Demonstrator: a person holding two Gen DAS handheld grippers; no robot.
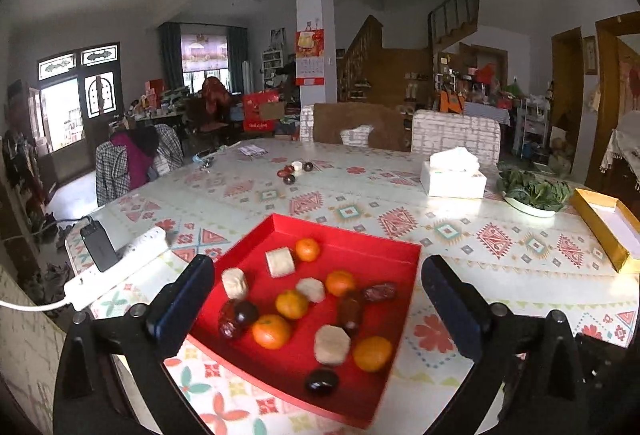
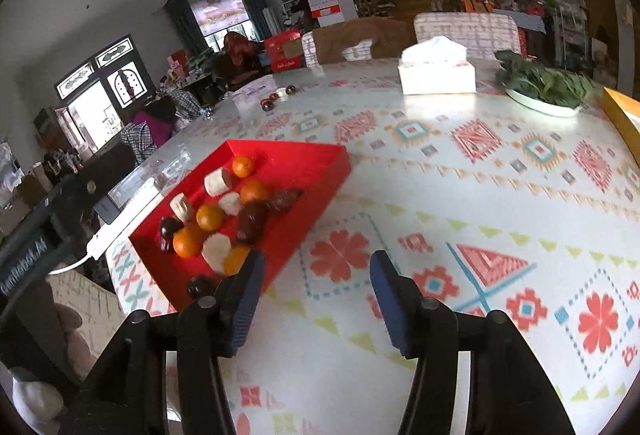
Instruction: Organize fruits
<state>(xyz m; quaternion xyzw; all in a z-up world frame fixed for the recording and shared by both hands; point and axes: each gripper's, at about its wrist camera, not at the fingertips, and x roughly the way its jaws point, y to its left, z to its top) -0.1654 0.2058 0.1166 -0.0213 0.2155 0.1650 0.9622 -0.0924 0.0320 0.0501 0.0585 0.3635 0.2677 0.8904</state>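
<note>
both grippers (image 1: 316, 299) (image 2: 316, 293) over table (fingers (image 1: 184, 301) apart)

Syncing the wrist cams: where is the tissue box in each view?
Left wrist: tissue box sits right of centre at the table's far side, beyond the red tray.
Right wrist: tissue box sits upper centre-right, far beyond the open jaws.
Shared landmark: the plate of leafy greens, just right of the box in both.

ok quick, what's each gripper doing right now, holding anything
Left gripper: open, holding nothing, above the red tray.
Right gripper: open, holding nothing, over the table beside the tray.
</note>
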